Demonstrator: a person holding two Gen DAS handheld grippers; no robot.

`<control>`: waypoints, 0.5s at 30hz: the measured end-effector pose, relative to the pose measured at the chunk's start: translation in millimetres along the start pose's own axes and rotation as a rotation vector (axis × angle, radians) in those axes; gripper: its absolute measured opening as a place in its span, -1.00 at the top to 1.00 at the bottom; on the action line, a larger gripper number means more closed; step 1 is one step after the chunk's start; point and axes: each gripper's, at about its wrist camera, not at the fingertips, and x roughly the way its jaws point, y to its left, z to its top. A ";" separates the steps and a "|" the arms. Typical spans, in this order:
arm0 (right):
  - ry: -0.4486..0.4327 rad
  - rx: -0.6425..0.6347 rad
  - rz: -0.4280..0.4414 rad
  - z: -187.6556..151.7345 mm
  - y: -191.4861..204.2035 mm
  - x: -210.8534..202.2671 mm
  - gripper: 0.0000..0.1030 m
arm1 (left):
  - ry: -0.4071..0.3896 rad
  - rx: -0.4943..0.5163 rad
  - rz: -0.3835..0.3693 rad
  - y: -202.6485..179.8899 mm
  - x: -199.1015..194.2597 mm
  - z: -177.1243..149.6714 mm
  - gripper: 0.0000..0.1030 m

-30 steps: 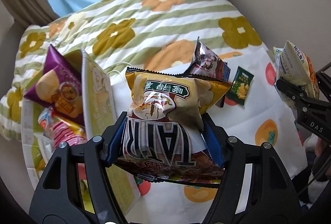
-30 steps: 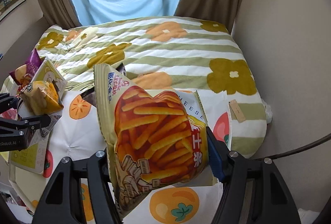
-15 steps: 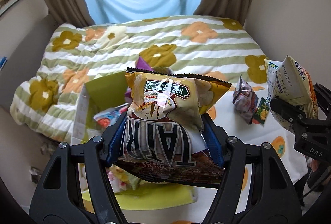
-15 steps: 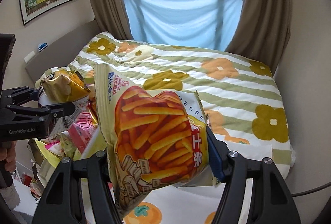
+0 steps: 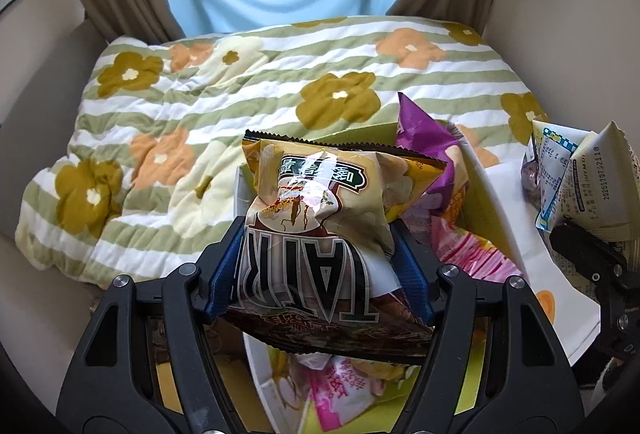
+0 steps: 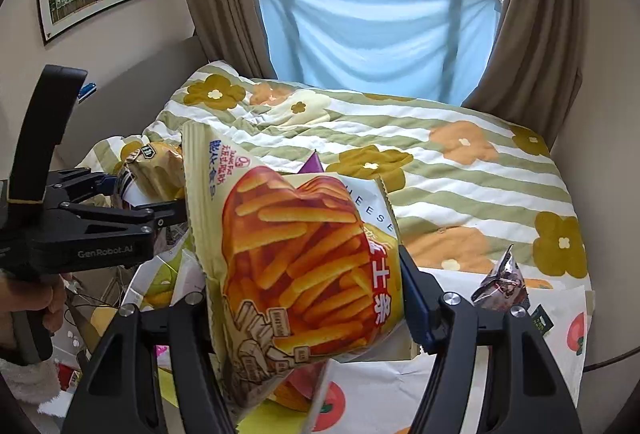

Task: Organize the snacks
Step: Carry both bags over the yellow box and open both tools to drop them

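Gold chip bag [image 5: 320,209] pinched between left fingers [image 5: 222,274] | cheese-stick bag [image 6: 296,258] pinched between right fingers [image 6: 416,306]

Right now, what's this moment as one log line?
left gripper: holds chip bag | right gripper: holds cheese sticks | box: below

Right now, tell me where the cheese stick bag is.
The cheese stick bag is clamped in the right gripper, centre of the right wrist view, held above the bed beside the left gripper with its gold chip bag.
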 end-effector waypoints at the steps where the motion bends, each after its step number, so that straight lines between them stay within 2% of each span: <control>1: 0.006 0.003 -0.007 0.9 6.1 3.1 -0.23 | 0.003 0.009 -0.004 2.6 4.5 2.1 -0.35; 2: 0.010 0.008 -0.015 1.9 11.2 5.7 -0.23 | 0.010 0.021 -0.005 5.4 11.1 4.1 -0.40; 3: 0.014 0.013 -0.022 2.5 15.8 8.4 -0.23 | 0.015 0.030 -0.006 7.4 15.8 5.0 -0.53; 4: 0.019 0.017 -0.028 3.0 19.2 10.0 -0.23 | 0.014 0.032 -0.009 9.2 17.4 5.2 -0.75; 6: 0.028 0.020 -0.039 3.2 22.2 13.6 -0.23 | -0.003 0.024 -0.022 14.2 18.0 3.9 -1.00; 10: 0.041 0.021 -0.051 3.3 27.3 18.7 -0.23 | 0.002 -0.002 -0.034 28.0 13.3 -7.7 -1.00; 15: 0.038 0.007 -0.018 3.0 32.4 23.1 -0.23 | 0.022 -0.087 -0.019 50.6 -3.8 -42.1 -1.00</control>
